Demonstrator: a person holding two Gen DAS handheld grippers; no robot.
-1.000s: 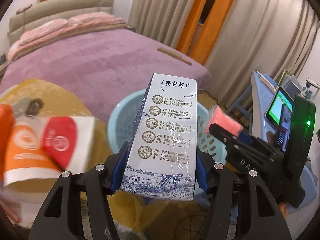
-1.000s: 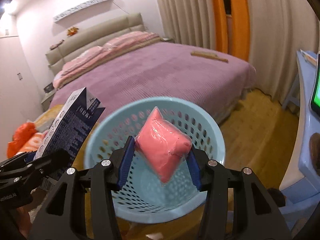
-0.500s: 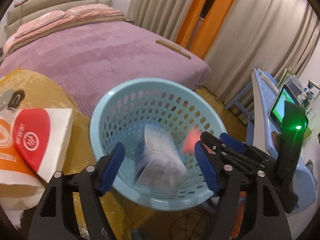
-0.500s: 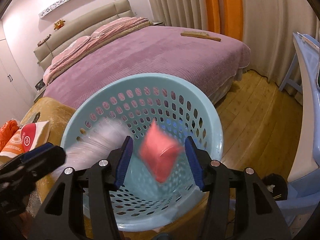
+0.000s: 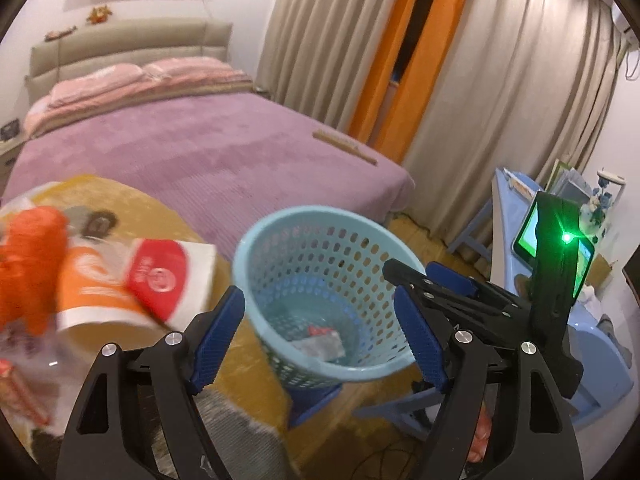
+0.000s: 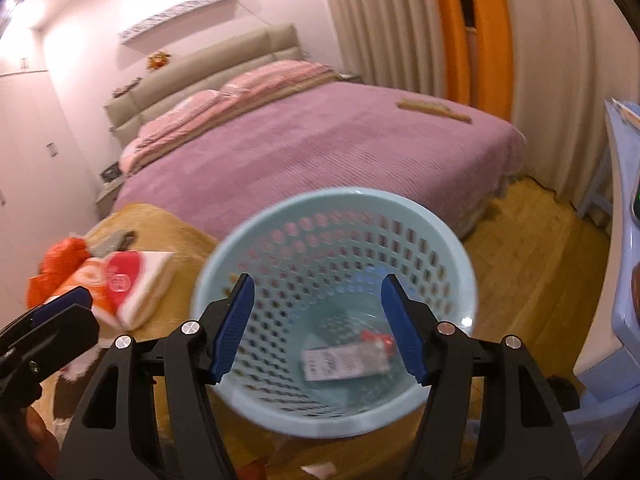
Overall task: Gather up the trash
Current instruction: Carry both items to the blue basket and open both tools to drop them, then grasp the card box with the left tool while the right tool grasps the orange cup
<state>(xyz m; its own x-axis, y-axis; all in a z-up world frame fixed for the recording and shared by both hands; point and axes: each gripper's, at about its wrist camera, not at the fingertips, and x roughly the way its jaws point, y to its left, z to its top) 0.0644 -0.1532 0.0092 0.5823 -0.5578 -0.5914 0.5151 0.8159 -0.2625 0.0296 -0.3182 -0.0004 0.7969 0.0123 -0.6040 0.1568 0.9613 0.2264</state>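
Purple bed [image 5: 208,160] fills the back, wood floor [image 6: 532,248] free to its right, yellow-covered surface [image 5: 160,216] with orange-red packs [image 5: 132,280] left. Light-blue perforated basket [image 6: 336,420] sits between, rim clear all round, milk carton [image 6: 344,362] and pink packet [image 6: 376,338] lying at its bottom. Left gripper [image 5: 316,336] and right gripper [image 6: 320,324] both tilt down over the basket, jaws opening wide, nothing between them.

Both my wrist cameras look forward and downward along my fingers, close above the pale blue basket [image 5: 320,276] [image 6: 336,312] — the left from its left side, the right nearly over it — sharing the somewhat blurred purple bed [image 5: 208,160] [image 6: 320,152] behind.
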